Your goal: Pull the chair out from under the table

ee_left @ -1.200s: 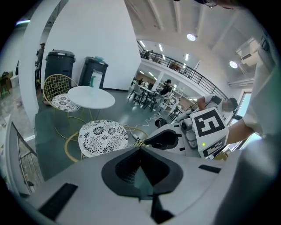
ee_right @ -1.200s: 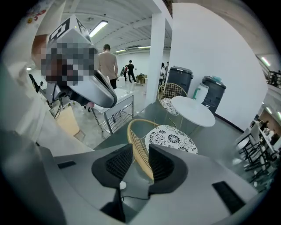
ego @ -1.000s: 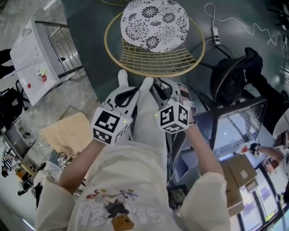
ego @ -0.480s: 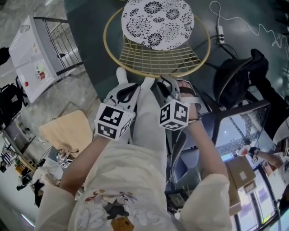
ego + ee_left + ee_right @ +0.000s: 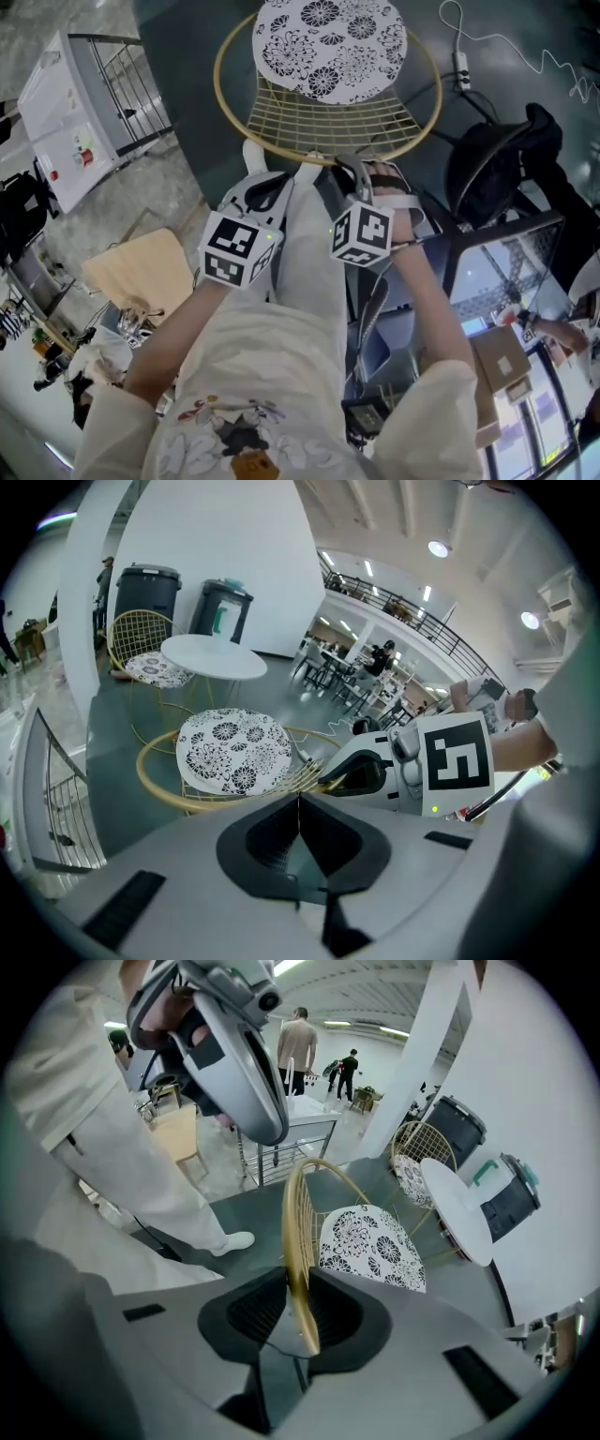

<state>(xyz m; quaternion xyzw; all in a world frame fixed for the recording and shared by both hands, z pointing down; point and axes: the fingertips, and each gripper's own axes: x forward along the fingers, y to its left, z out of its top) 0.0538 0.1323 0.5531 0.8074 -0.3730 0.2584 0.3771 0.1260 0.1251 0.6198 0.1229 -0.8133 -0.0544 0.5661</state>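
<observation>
Dark teal floor [image 5: 197, 84] carries the gold wire chair [image 5: 328, 122], which stands just in front of the person's legs, near 1 round white bench [image 5: 211, 656]. On its rim the right hand-held gripper [image 5: 298, 1312] pinches, its jaws having just been closing. Beside it, the left hand-held gripper [image 5: 299, 822] is pressed together, empty.

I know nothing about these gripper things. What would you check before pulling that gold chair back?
1. Right gripper on the chair's back rim: ok; rim sits between jaws that have just been closing, pads apparently touching it.
2. Left gripper gripping: not ok; jaws together, empty.
3. Cushion lying flat: ok.
4. Power strip clear of the rim: ok, lies apart.
5. Room to pull back: cannot tell; the person's shoe stands near the rim.
</observation>
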